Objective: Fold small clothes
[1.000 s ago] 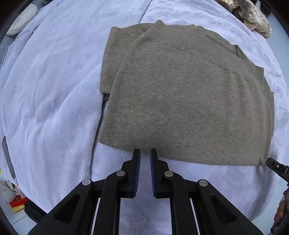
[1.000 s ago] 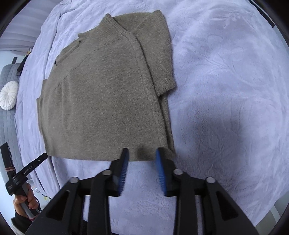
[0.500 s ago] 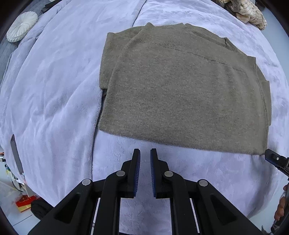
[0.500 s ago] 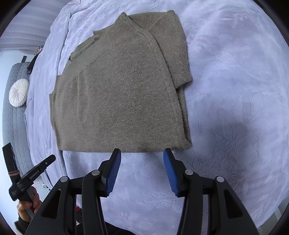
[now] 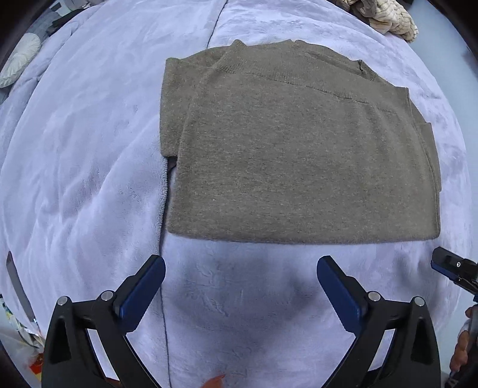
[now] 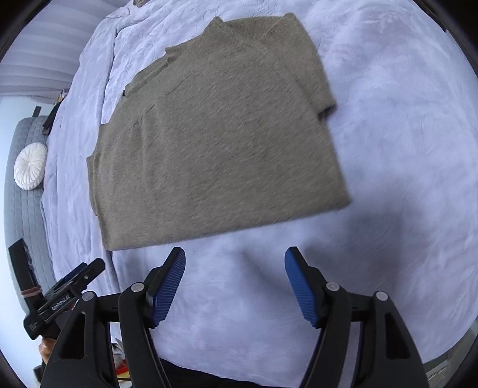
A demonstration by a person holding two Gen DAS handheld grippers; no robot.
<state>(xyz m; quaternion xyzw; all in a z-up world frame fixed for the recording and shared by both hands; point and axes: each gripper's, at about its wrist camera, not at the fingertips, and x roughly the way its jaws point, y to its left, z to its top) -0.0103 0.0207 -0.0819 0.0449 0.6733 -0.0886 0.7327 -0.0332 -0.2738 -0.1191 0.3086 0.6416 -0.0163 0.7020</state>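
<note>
An olive-grey knit sweater (image 5: 298,149) lies flat on the lilac blanket, folded into a rough rectangle with its sleeves tucked in and its collar at the far edge. My left gripper (image 5: 240,265) hangs just short of the sweater's near hem; its jaws are opening wide with only blanket between them. In the right wrist view the same sweater (image 6: 221,134) lies ahead. My right gripper (image 6: 234,258) also stands back from the hem, its jaws opening and nothing between them. The left gripper's tip (image 6: 86,270) shows at the lower left of that view.
The lilac fleece blanket (image 5: 74,179) covers the bed all around. A cream knit garment (image 5: 388,18) lies at the far right corner. A round white cushion (image 6: 30,170) rests on a grey quilted surface beyond the bed's edge. The right gripper's tip (image 5: 451,265) shows at the right.
Both grippers have opened, the left from almost shut to wide. Both have drawn back from the sweater's near hem, which now lies clear of the fingertips. The sweater stays put.
</note>
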